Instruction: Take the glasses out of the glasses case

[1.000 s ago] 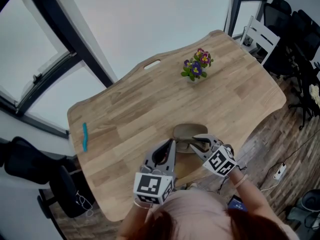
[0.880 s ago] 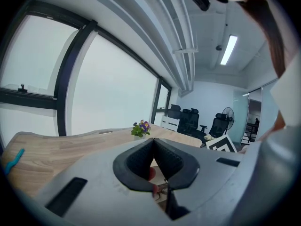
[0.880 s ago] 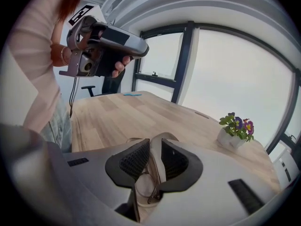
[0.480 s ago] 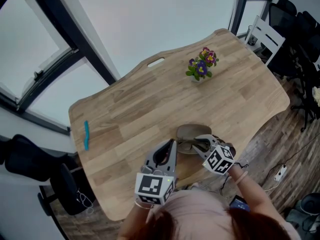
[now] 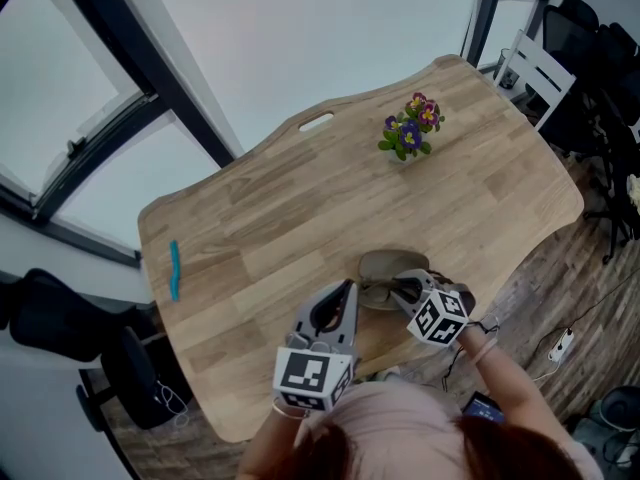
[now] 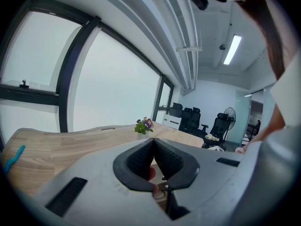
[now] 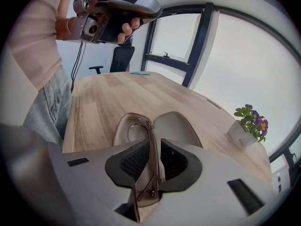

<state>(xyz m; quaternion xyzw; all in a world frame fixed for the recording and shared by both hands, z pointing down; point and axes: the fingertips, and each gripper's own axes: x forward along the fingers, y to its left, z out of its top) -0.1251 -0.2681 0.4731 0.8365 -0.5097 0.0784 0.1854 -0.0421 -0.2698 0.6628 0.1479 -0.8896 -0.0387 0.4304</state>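
Observation:
The tan glasses case [image 5: 382,262] lies open on the wooden table [image 5: 300,218] near its front edge. Seen from the right gripper view, both case halves [image 7: 175,124] lie spread, and the folded thin-framed glasses [image 7: 151,140] stand on edge over them. My right gripper [image 7: 154,150] is shut on the glasses, whose frame runs between its pads. From the head view, the right gripper [image 5: 404,288] is at the case's near side. My left gripper [image 5: 346,290] hovers just left of the case, shut and holding nothing [image 6: 153,142].
A small pot of purple flowers [image 5: 409,132] stands at the far side of the table. A teal object [image 5: 173,270] lies near the left edge. A white chair [image 5: 534,69] and dark office chairs stand beyond the right end. The table's front edge is close behind the case.
Hardly anything differs. The head view has shifted a little, and the right gripper stays at the case with the glasses between its jaws. The left gripper holds its place.

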